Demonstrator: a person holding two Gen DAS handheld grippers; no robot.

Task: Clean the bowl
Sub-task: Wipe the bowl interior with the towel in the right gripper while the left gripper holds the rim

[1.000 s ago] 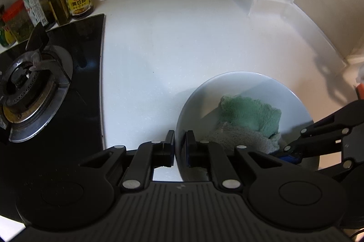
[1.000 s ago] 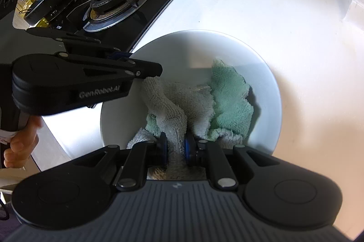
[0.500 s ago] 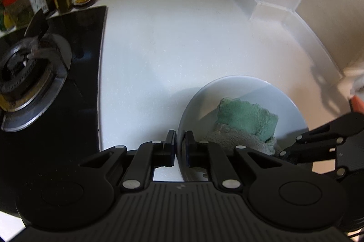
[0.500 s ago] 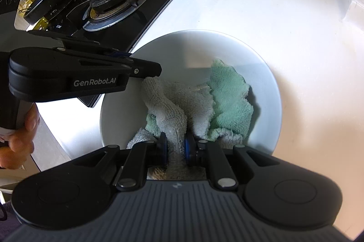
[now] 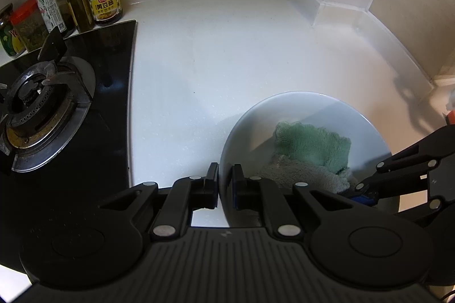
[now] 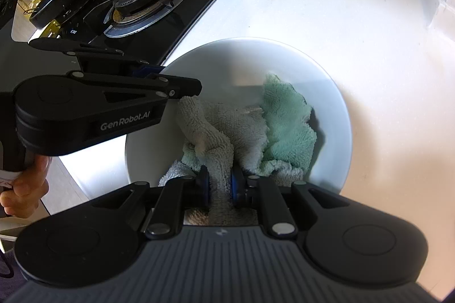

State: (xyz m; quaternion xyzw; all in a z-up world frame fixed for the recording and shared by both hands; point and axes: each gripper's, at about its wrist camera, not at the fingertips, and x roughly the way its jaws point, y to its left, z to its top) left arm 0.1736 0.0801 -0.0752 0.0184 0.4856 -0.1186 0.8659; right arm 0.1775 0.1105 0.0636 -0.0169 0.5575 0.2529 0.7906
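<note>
Jaws of left gripper [image 5: 225, 183] clamp the bowl [image 5: 284, 101] rim; right gripper [image 6: 219, 183] grasps the cloth [image 6: 227, 132]. We judge wiping underway; next we sweep the cloth round the wall.

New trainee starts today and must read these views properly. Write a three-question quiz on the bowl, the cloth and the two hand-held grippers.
1. True or false: the right hand-held gripper is shut on the cloth inside the bowl.
2. Which does the left hand-held gripper grip? A) a jar B) the rim of the bowl C) the burner
3. Fill in: the bowl stands on the white ______, beside the black stove top.

Key
1. True: its pads pinch a fold of the grey and green cloth.
2. B: one finger sits outside the rim, the other inside.
3. Counter.
</note>
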